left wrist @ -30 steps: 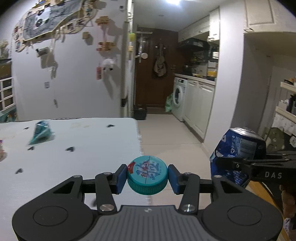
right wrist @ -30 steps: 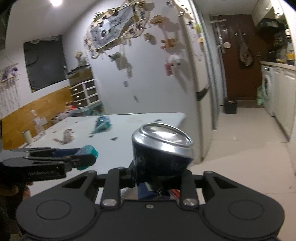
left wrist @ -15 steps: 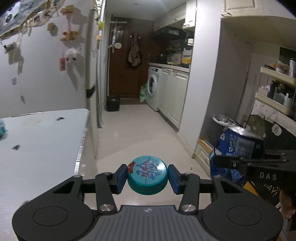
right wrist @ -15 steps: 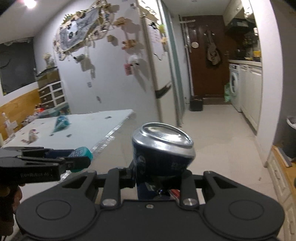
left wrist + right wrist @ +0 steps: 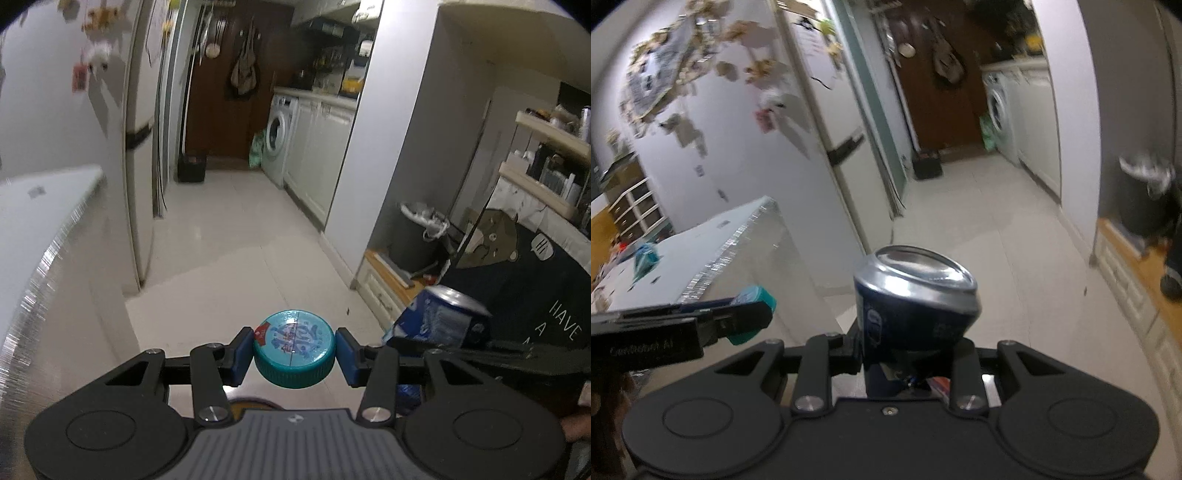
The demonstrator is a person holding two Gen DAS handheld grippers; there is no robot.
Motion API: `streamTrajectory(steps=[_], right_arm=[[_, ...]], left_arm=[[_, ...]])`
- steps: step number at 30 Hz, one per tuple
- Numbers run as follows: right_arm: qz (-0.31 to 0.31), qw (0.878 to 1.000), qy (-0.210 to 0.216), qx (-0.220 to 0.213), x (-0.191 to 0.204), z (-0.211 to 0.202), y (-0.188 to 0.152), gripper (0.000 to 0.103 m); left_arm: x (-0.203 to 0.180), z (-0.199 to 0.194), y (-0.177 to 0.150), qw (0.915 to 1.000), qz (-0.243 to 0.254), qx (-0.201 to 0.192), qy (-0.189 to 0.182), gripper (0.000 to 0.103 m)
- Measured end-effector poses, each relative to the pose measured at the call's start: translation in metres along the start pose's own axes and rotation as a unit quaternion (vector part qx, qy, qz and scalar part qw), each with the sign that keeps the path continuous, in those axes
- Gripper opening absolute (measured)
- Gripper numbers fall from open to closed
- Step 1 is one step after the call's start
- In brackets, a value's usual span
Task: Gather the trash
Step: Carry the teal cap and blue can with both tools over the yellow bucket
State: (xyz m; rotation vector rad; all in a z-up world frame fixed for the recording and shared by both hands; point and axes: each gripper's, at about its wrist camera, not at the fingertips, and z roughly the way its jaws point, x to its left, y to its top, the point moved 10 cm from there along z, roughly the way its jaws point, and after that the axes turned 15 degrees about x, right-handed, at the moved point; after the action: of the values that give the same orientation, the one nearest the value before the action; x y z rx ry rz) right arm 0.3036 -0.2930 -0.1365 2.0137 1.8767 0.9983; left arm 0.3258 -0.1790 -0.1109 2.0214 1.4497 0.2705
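The left gripper [image 5: 294, 350] holds a teal bottle cap [image 5: 294, 347] flat between its blue pads [image 5: 240, 354], the jaws set narrow against the cap's ribbed rim, printed top facing up. The right gripper [image 5: 912, 347] has its jaws clamped on a crushed dark blue drink can [image 5: 916, 299], which stands upright with its dented silver end uppermost. Both are carried in the air over the pale tiled floor [image 5: 229, 236], off the corner of the white worktop [image 5: 713, 243], with the can to the right of the cap.

On the worktop, near its left edge in the right wrist view, lies a crumpled teal wrapper [image 5: 645, 258] among smaller scraps.

Ahead on the right, in a recess past the white wall, stands a dark trash bin [image 5: 417, 236] with a pale liner bunched over its rim. A washing machine [image 5: 277, 140] sits further down the passage, before a brown door [image 5: 236, 74].
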Motion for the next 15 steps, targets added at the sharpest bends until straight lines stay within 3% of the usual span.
streamTrajectory(steps=[4,7,15], right_arm=[[0.021,0.999,-0.005,0.043,-0.018,0.047,-0.017,0.028],[0.027,0.995,-0.036,0.084,-0.038,0.084,-0.027,0.028],[0.072,0.985,-0.013,0.155,-0.061,0.152,-0.047,0.028]], left_arm=[[0.01,0.046,-0.006,0.9993,-0.016,0.033,0.0,0.049],[0.022,0.081,-0.011,0.9977,-0.033,0.058,0.001,0.049],[0.057,0.158,-0.04,0.9892,-0.077,0.125,0.003,0.049]])
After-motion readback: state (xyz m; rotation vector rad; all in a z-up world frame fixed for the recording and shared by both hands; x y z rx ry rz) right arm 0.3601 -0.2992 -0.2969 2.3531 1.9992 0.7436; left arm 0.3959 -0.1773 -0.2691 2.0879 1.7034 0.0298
